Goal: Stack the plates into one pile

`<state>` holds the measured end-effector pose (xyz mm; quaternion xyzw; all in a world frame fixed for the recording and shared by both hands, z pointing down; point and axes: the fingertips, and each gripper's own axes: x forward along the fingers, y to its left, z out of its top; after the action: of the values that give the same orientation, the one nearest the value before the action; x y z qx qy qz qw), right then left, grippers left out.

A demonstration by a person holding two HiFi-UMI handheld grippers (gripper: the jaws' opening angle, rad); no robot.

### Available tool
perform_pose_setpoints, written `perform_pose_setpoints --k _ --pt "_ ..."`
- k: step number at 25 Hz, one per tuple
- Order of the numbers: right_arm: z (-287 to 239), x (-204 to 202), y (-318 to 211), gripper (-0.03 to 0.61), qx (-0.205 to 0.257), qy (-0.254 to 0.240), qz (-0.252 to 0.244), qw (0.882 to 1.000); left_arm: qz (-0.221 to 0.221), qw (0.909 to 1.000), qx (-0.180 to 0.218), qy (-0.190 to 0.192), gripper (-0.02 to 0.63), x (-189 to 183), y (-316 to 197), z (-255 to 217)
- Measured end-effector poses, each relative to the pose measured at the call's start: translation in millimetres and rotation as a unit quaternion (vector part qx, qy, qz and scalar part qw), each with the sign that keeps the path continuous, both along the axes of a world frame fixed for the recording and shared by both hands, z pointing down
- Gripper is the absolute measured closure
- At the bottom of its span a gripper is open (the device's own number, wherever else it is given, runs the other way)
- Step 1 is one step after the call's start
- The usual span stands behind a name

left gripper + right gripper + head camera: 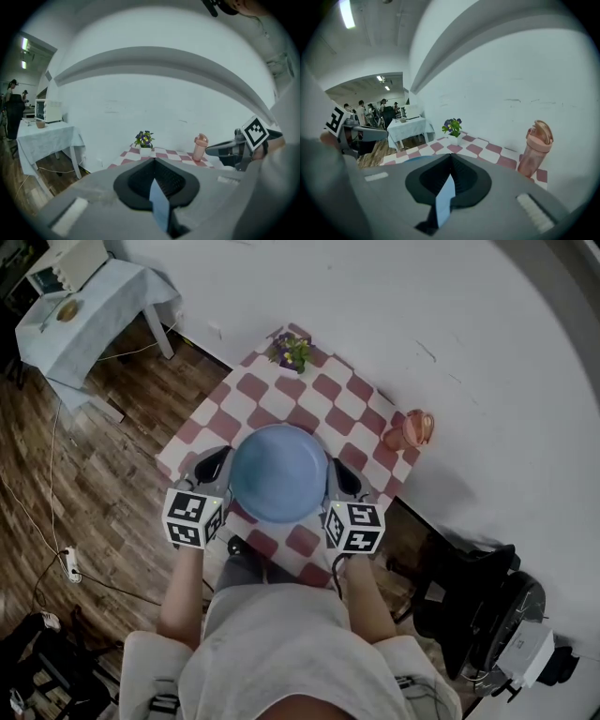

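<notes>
Grip on blue plate (278, 472) from both sides

It is clamped at opposite rims by the left gripper (217, 460) and right gripper (337, 472), over the checkered table (281, 399). A potted flower (292, 352) and pink bottle (410, 431) are set near its far edges.

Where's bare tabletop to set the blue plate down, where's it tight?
Bare table runs between the flower pot and the pink bottle, and along the left edge from the pot toward the left gripper. Tight: the bottle's right corner, and the near side, where that gripper and the right gripper clamp the blue plate by its rim. Under the plate: hidden.
</notes>
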<state>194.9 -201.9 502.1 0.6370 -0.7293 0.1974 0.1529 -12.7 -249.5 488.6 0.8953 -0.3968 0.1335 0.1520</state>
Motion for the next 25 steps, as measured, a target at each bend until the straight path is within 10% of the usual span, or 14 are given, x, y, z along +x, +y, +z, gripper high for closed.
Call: perform_pose_setpoints --k 25 --pt "-182.4 26.5 60.4 0.578 0.229 0.038 0.064 0.971 0.031 0.9769 0.186 0.1 0.609 27.9 30.8 -169.1"
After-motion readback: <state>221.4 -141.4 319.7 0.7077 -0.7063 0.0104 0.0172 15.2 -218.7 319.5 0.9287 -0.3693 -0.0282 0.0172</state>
